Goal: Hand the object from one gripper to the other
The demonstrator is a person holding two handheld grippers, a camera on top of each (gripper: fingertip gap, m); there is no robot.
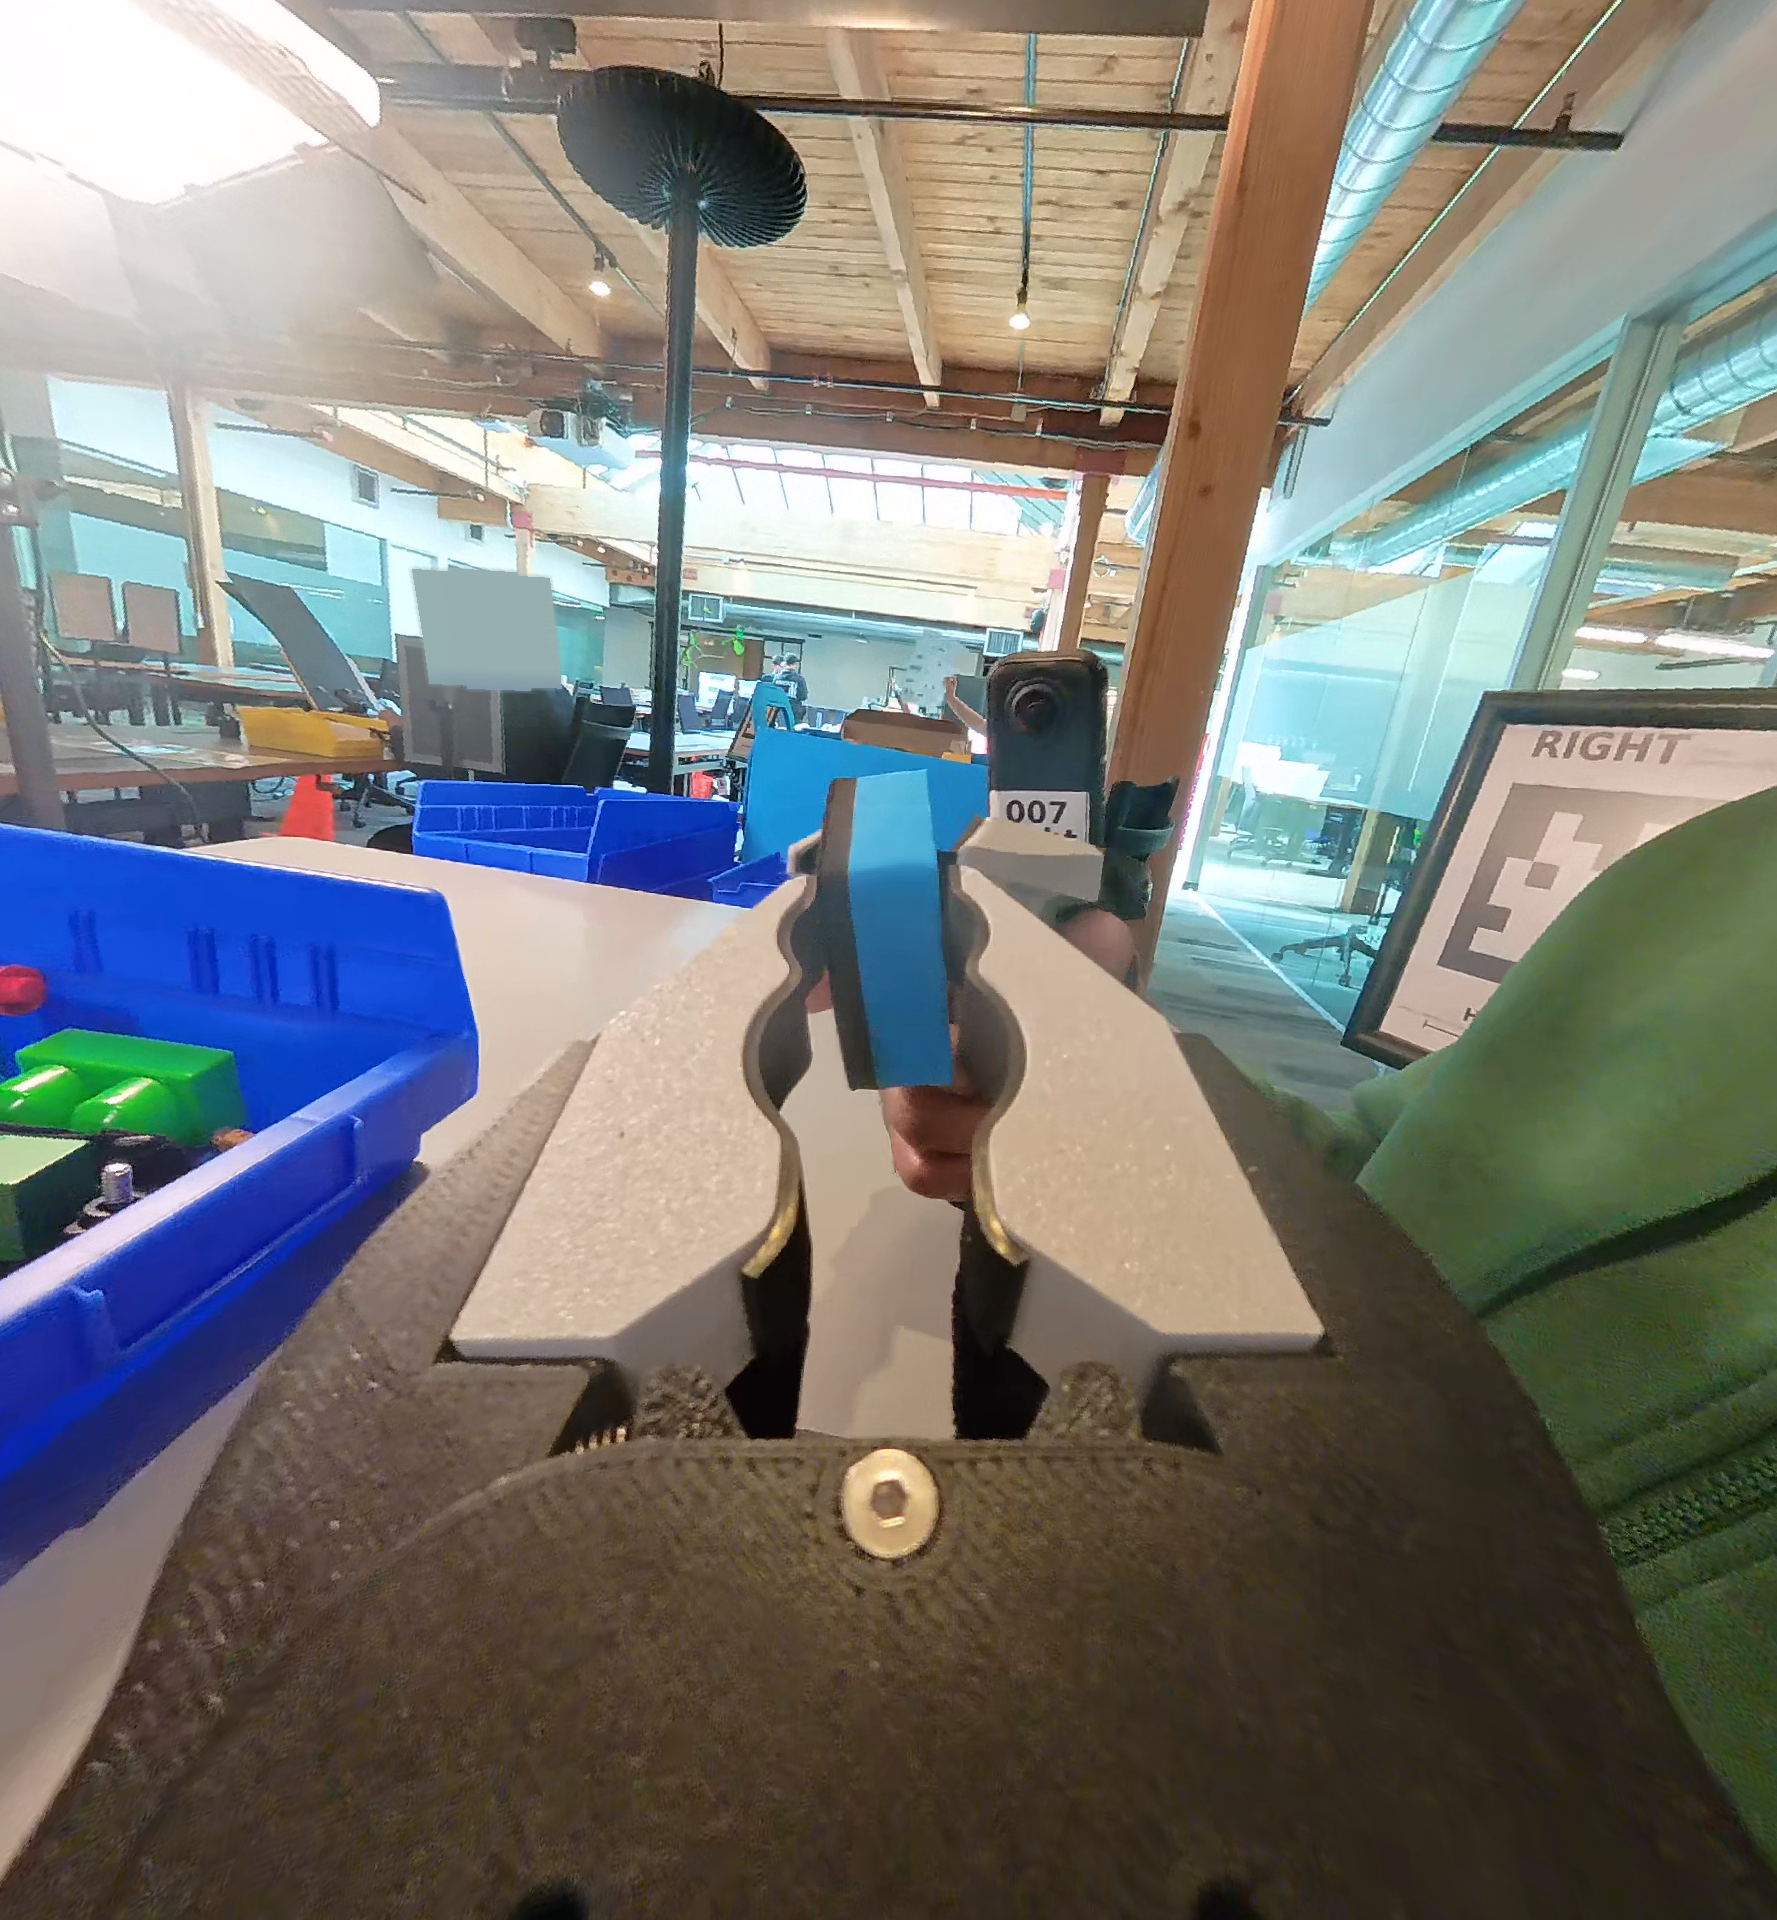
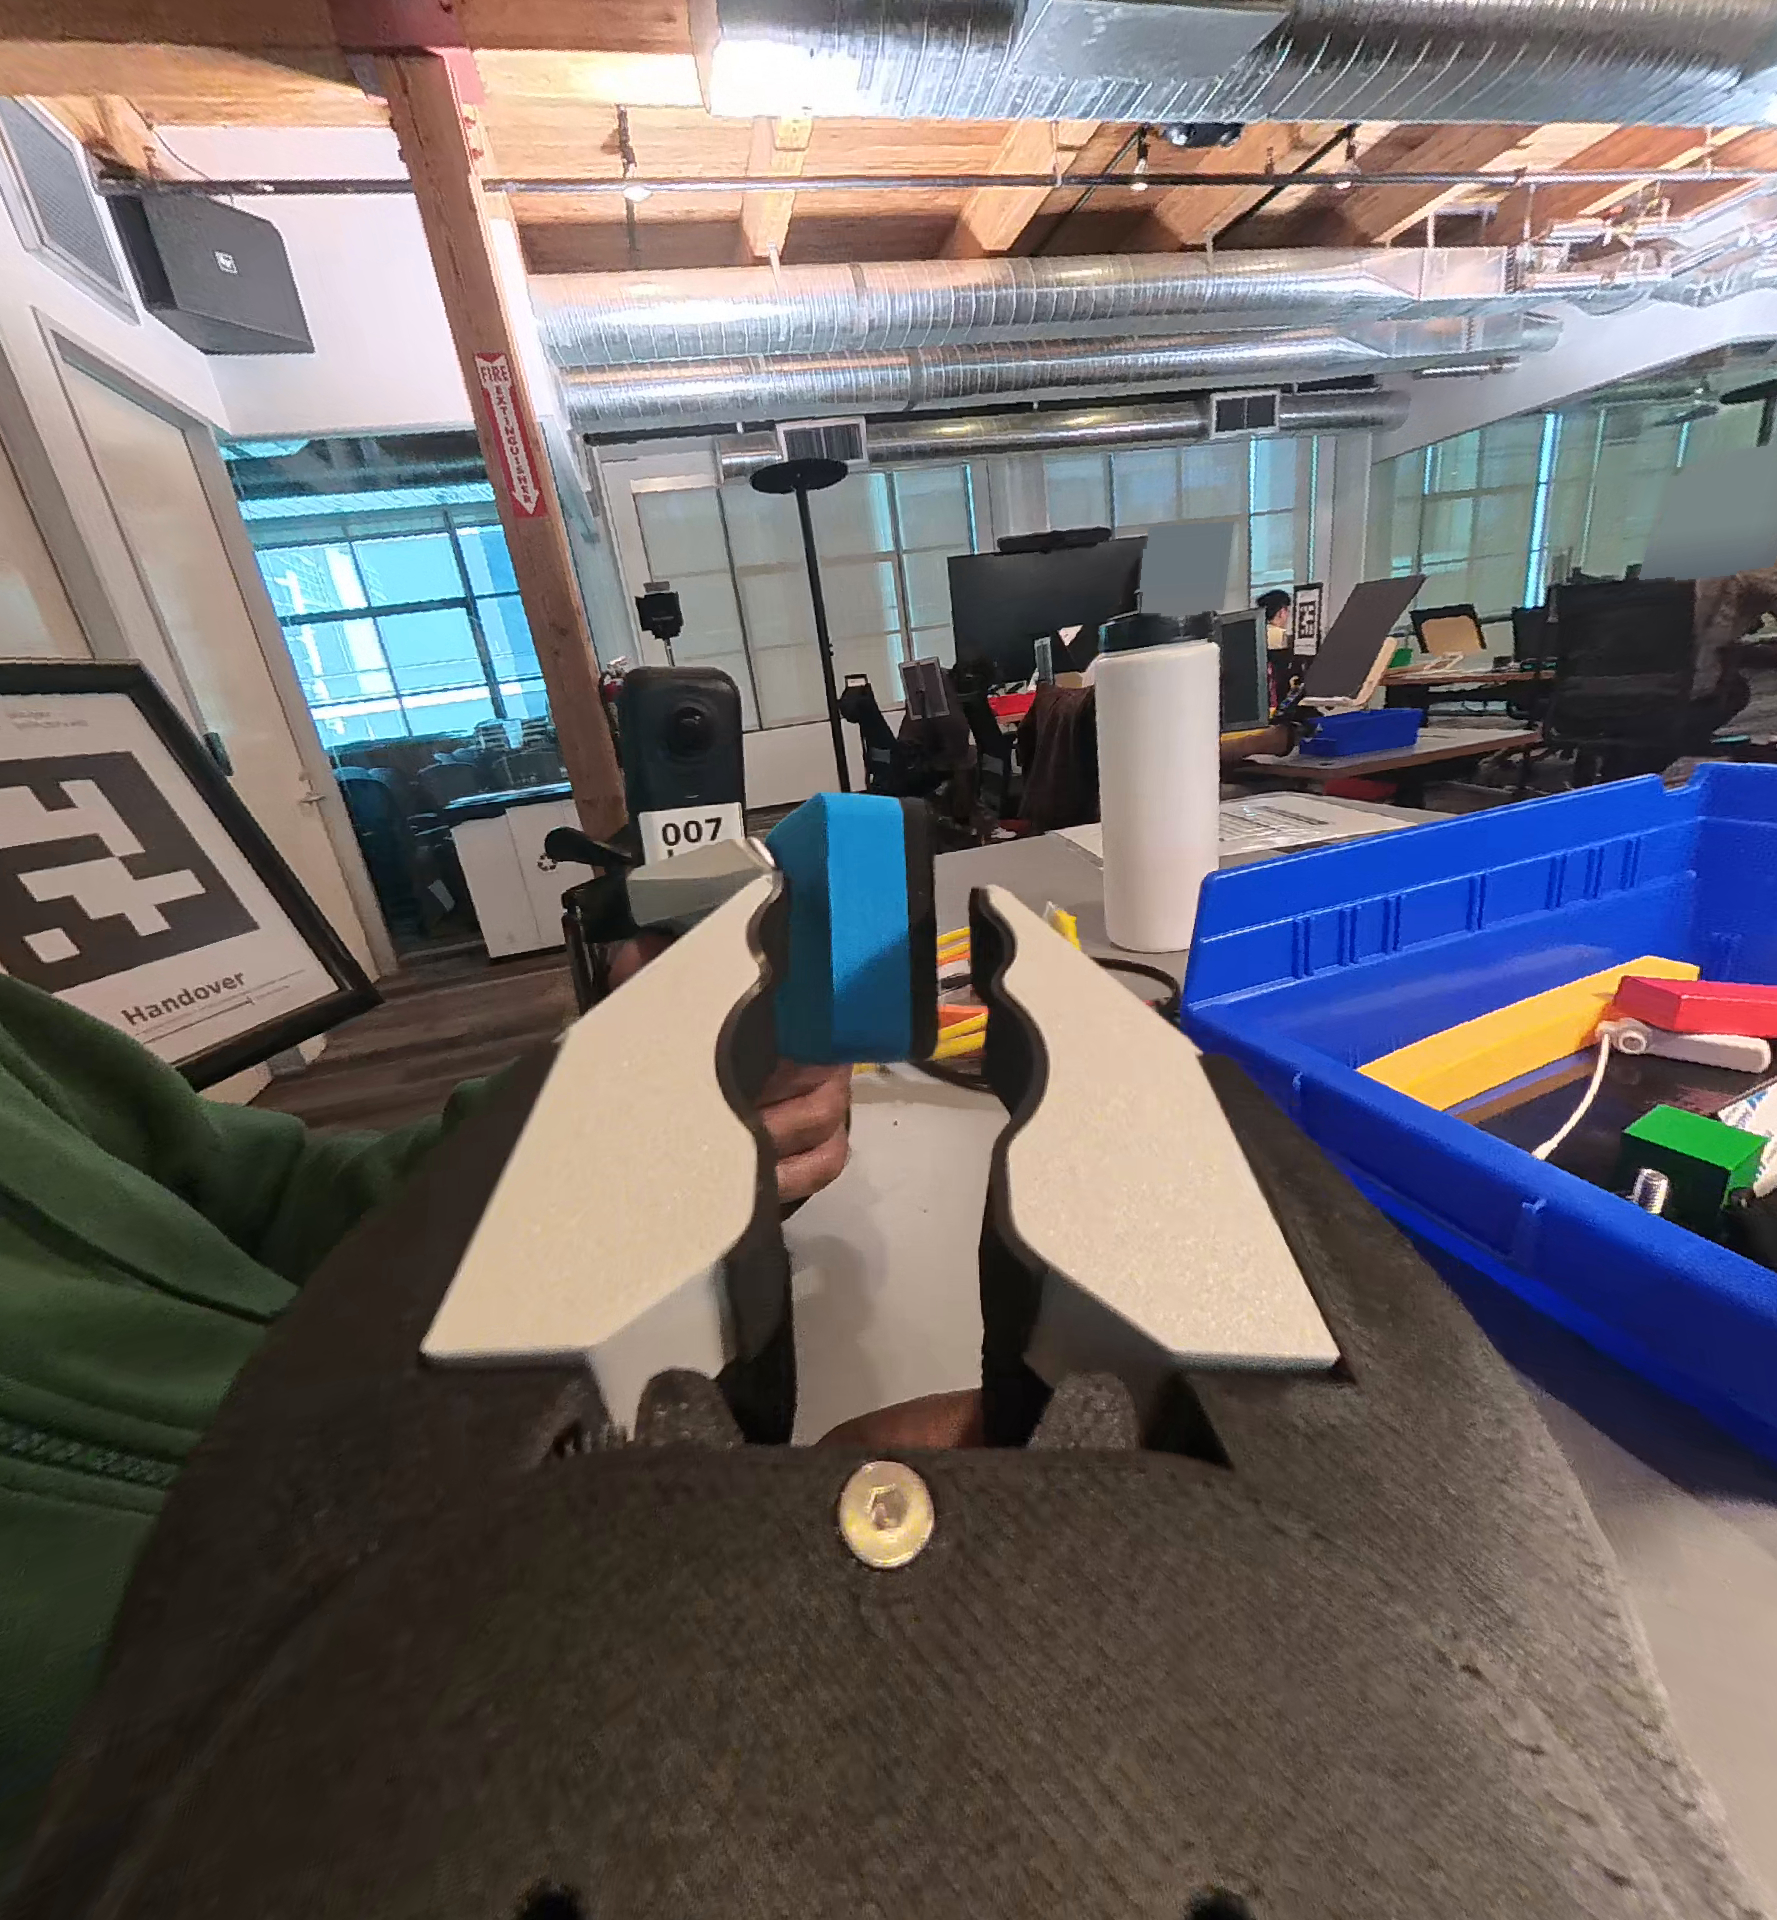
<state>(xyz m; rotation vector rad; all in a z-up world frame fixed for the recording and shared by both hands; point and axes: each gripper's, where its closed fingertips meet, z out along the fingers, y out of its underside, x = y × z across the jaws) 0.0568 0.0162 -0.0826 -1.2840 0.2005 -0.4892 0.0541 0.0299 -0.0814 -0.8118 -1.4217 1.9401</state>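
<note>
Both grippers meet nose to nose above the grey table (image 1: 572, 914). My left gripper (image 1: 889, 977) is clamped narrow on the blue foam block with a black backing layer (image 1: 889, 935). My right gripper (image 2: 868, 935) stands wider around that same block: one finger touches the blue side, the other shows a gap at the black side. If I let go with the left before the right closes, I judge the block could drop or twist. Contact faces are hidden by the fingers themselves, and the blue plastic bin (image 2: 1435, 935) is cut off at the frame edge.
</note>
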